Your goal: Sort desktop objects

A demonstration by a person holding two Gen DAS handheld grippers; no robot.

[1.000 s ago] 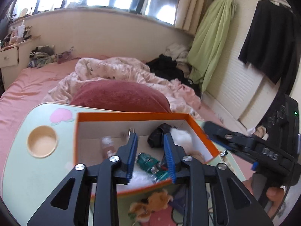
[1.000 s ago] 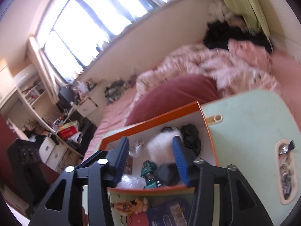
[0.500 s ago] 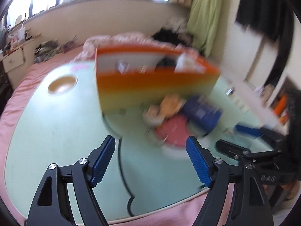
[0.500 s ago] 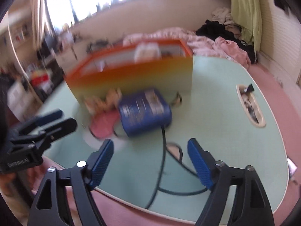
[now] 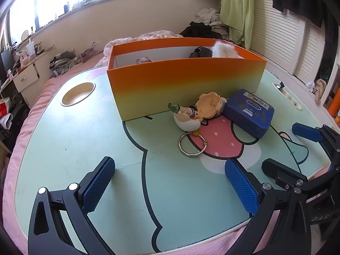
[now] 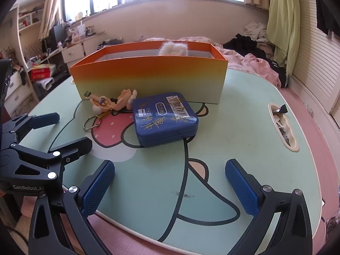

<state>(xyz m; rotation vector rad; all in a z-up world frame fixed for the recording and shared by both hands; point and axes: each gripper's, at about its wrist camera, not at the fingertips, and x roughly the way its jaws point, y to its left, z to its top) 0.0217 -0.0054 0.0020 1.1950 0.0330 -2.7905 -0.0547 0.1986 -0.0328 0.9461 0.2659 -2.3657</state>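
Holding both grippers low, nearer me than orange box [image 5: 184,82]. Left gripper [image 5: 170,180] and right gripper [image 6: 170,182] opening wide, nothing between. Blue tin [image 6: 164,118] and doll keychain [image 5: 197,112] just in front of box. Risk: ring [image 5: 192,144] snags on my finger, or tin slips.

both wrist views near, facing orange box [image 5: 184,80].

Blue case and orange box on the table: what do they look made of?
Blue case: likely hard plastic or tin with a glossy finish, given its sheen, rounded corners and lid seam. Orange box: probably matte printed cardboard, given its thin straight walls and white inside.
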